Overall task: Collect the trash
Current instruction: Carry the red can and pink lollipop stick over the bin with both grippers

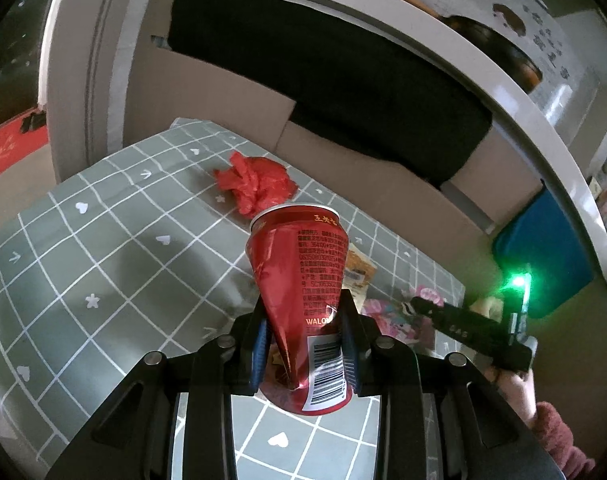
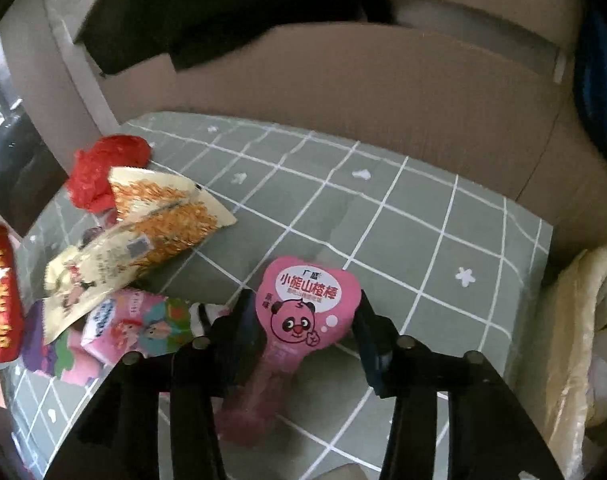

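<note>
Left tongs (image 1: 303, 344): clamped on crushed red can (image 1: 299, 296), held above the table (image 1: 103, 240); long axis runs straight away from camera, top rim far, barcode end near.
Right tongs (image 2: 303, 320): fingers either side of pink panda wrapper (image 2: 307, 304); actual grip — cannot tell. Wrapper's round head points away, stem toward camera.
Rest of trash: orange snack bag (image 2: 159, 216), crumpled red plastic bag (image 1: 255, 182), on the table.
Cardboard box (image 1: 343, 152): just behind table.
</note>
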`<action>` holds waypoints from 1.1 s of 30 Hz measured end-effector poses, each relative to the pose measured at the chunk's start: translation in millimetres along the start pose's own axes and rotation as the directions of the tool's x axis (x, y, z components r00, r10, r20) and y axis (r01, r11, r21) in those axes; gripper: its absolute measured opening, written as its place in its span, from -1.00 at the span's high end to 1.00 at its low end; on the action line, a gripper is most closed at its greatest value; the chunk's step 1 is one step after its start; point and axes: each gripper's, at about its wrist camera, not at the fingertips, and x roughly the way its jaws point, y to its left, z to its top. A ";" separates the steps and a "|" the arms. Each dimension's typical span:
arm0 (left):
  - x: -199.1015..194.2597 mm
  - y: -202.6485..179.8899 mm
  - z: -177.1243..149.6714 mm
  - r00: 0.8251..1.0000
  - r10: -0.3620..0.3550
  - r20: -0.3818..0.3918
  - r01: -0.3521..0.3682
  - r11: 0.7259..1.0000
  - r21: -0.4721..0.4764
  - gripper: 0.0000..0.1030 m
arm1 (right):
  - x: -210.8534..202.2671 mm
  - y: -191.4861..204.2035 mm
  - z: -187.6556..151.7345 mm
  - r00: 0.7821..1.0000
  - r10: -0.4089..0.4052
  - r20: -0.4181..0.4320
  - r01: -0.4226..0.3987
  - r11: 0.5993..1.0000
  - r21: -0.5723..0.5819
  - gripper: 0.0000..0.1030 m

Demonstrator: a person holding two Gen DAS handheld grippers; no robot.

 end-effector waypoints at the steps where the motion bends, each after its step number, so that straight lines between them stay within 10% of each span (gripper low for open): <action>1: 0.8 -4.2 0.2 1.000 -0.002 0.000 0.002 1.000 0.010 0.38 | -6.4 -0.8 -0.9 1.000 0.000 0.015 0.000 1.000 -0.011 0.13; 16: 16.0 -124.0 11.8 0.996 -0.063 0.060 0.049 0.975 0.217 0.39 | -125.6 -28.0 1.4 0.974 0.071 0.217 -0.057 0.996 -0.069 0.14; 33: 38.1 -281.5 -6.3 0.955 -0.296 0.005 0.269 0.877 0.399 0.40 | -246.6 -133.1 -26.9 0.903 -0.122 0.412 0.110 0.993 0.052 0.13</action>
